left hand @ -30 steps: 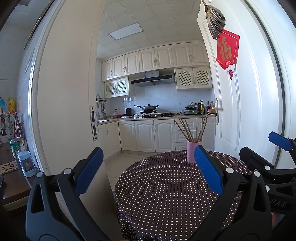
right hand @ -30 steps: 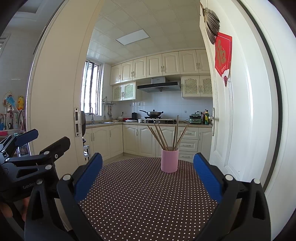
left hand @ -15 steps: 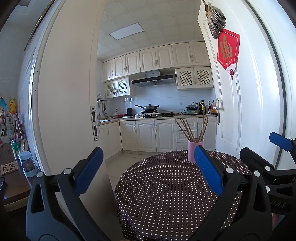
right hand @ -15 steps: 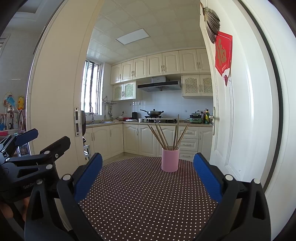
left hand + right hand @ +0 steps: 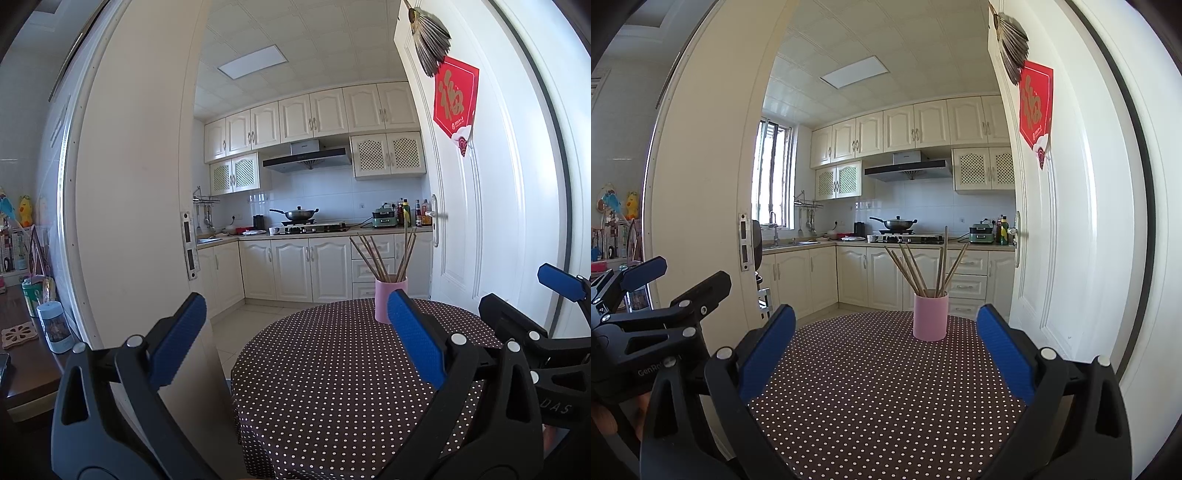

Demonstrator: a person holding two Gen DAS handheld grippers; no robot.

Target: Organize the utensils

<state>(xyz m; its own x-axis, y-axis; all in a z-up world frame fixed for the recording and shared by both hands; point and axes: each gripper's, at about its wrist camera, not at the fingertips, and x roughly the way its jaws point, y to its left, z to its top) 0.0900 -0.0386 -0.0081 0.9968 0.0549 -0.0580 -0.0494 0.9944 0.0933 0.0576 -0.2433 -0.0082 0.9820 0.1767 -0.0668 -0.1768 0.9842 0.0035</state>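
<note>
A pink cup (image 5: 930, 316) holding several wooden chopsticks (image 5: 916, 271) stands upright at the far side of a round table with a dark polka-dot cloth (image 5: 871, 398). The cup also shows in the left wrist view (image 5: 384, 295), partly behind a blue finger pad (image 5: 415, 341). My left gripper (image 5: 295, 339) is open and empty, held above the table's left edge. My right gripper (image 5: 886, 350) is open and empty, over the near part of the table, well short of the cup. Each gripper shows at the side of the other's view.
A white door (image 5: 1063, 229) with a red hanging (image 5: 1036, 109) stands open close to the right of the table. A white door frame (image 5: 140, 206) is on the left. A sideboard with a small jar (image 5: 55, 326) is at the far left. Kitchen cabinets lie beyond.
Both views have shifted very slightly; the cup sits a touch lower and further right in them. Both grippers stay open and empty.
</note>
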